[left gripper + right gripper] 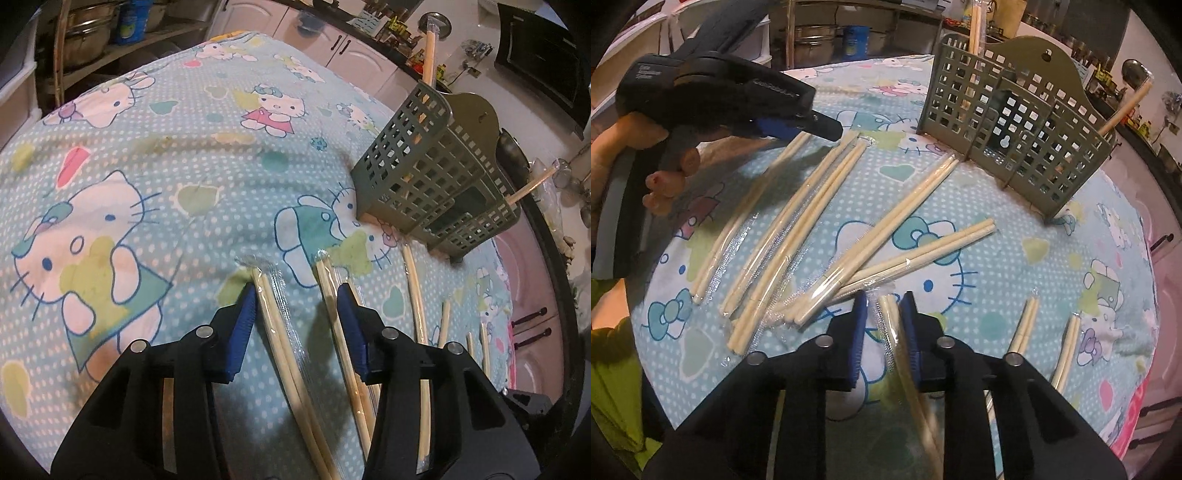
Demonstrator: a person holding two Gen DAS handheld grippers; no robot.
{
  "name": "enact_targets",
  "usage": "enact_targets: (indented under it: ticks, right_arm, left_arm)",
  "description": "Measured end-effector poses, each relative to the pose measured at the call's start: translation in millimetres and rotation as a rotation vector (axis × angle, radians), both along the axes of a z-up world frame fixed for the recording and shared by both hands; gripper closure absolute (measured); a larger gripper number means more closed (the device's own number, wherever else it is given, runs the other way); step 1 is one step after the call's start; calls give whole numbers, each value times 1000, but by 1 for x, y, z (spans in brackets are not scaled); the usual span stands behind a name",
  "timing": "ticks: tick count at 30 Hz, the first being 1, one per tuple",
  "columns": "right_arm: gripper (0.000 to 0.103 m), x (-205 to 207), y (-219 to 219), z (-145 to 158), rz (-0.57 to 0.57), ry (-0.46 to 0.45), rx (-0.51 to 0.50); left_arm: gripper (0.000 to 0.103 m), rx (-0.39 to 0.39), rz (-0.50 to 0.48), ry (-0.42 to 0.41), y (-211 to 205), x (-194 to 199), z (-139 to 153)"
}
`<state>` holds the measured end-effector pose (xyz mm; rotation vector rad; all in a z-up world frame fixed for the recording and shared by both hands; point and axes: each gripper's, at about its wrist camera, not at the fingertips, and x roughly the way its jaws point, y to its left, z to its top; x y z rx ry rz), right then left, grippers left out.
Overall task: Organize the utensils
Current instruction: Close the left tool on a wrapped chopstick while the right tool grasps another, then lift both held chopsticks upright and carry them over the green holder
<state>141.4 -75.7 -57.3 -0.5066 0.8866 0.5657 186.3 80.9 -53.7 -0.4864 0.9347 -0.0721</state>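
Right gripper (882,314) is low over the tabletop (1015,266), fingers clenched on a wrapped chopstick pair (892,325). Left gripper (295,295) stands parted, fingers released, another wrapped pair (273,314) lying between them beside the left pad. Green utensil basket (436,177) stands beyond.

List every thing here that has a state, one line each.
Left gripper: jaws open, a wrapped chopstick pair between them, untouched.
Right gripper: jaws shut on a wrapped chopstick pair.
Green basket: upright on the cloth, some chopsticks already standing in it.
Loose chopstick pairs: wrapped, lying flat on the cloth.
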Motion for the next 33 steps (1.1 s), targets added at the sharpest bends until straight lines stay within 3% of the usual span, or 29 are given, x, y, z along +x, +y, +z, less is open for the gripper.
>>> enact_targets:
  ticks: [7,10,13,33]
  right_arm:
    - [97,4,-23,14,-66,-4,84]
    - [97,5,-34,23,-94,-21,130]
    - [97,4,-44,33,-115,-33,176]
    - [97,-6,-72,112,-190,-214,442]
  left_arm:
    - [92,75,8,22,1,11,-1]
    - [98,47,6,25,5,12,2]
    - [99,16,3,-8,7,8,10]
    - [102,33,-80,-303,-15,-31,113]
